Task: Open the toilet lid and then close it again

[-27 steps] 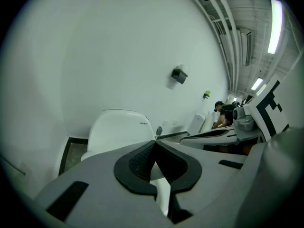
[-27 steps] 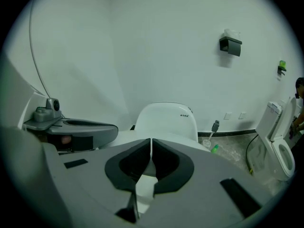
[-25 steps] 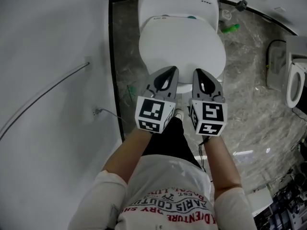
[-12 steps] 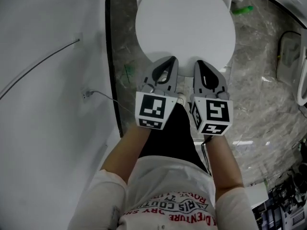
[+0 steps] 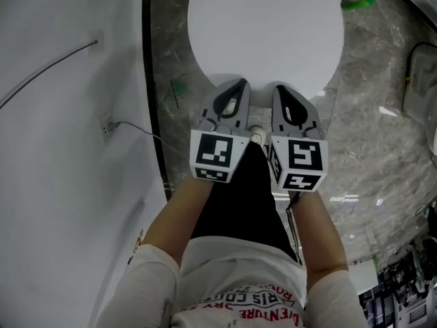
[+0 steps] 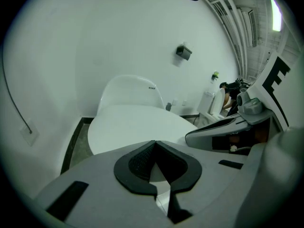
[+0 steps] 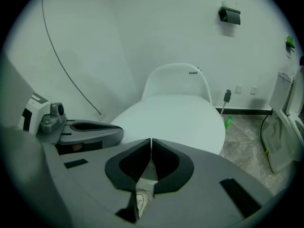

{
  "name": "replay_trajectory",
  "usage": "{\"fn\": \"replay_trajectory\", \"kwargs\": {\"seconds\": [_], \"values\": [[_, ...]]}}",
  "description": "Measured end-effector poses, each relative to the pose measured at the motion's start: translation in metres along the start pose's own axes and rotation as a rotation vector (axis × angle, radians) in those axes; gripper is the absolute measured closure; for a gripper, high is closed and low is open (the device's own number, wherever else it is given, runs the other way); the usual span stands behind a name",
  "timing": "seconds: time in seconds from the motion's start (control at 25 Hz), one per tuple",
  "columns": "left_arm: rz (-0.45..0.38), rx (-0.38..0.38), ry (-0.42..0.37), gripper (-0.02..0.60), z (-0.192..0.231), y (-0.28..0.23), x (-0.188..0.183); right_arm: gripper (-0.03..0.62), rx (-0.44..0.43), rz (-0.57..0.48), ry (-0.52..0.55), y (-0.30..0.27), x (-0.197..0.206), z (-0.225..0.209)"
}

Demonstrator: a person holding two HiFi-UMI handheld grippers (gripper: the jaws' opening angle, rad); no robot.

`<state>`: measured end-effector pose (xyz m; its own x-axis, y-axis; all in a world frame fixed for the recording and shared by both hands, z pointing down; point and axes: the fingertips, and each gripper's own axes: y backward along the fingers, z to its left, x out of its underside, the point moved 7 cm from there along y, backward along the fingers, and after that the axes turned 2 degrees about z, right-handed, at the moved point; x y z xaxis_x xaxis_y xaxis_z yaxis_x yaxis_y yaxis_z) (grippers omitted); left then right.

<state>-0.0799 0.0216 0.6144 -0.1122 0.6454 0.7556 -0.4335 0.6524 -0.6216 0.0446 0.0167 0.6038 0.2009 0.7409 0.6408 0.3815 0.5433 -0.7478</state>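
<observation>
The left gripper [image 5: 239, 84] and right gripper [image 5: 280, 89], jaws shut and empty, are hovering at the front edge of the still-closed toilet lid [image 5: 266, 33], so opening is apparently not yet begun.

Bathrm: white toilet [image 5: 266, 26], marble-look floor [image 5: 369, 115] & plain white wall [image 5: 54, 149].

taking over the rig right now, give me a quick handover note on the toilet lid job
Left gripper: shut, nothing between the jaws, tip at the front edge of the toilet lid.
Right gripper: shut, empty, close beside the left one at the same edge.
Lid: lying down flat, closed. Whether either tip touches it cannot be told.
Done: no sign of progress; the lid is down.
Left: probably work the tips under the front edge, lift the lid up, then lower it shut again.
</observation>
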Motion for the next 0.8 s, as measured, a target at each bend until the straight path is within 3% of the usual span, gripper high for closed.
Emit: {"fn": "replay_trajectory", "kwargs": {"seconds": [0.6, 0.8], "values": [[0.130, 0.010, 0.026, 0.575, 0.018, -0.051, 0.080, 0.577, -0.009, 0.120, -0.060, -0.069, 0.069, -0.008], [0.139, 0.020, -0.005, 0.575, 0.020, -0.062, 0.089, 0.577, -0.012, 0.142, -0.063, -0.083, 0.078, -0.013]]}}
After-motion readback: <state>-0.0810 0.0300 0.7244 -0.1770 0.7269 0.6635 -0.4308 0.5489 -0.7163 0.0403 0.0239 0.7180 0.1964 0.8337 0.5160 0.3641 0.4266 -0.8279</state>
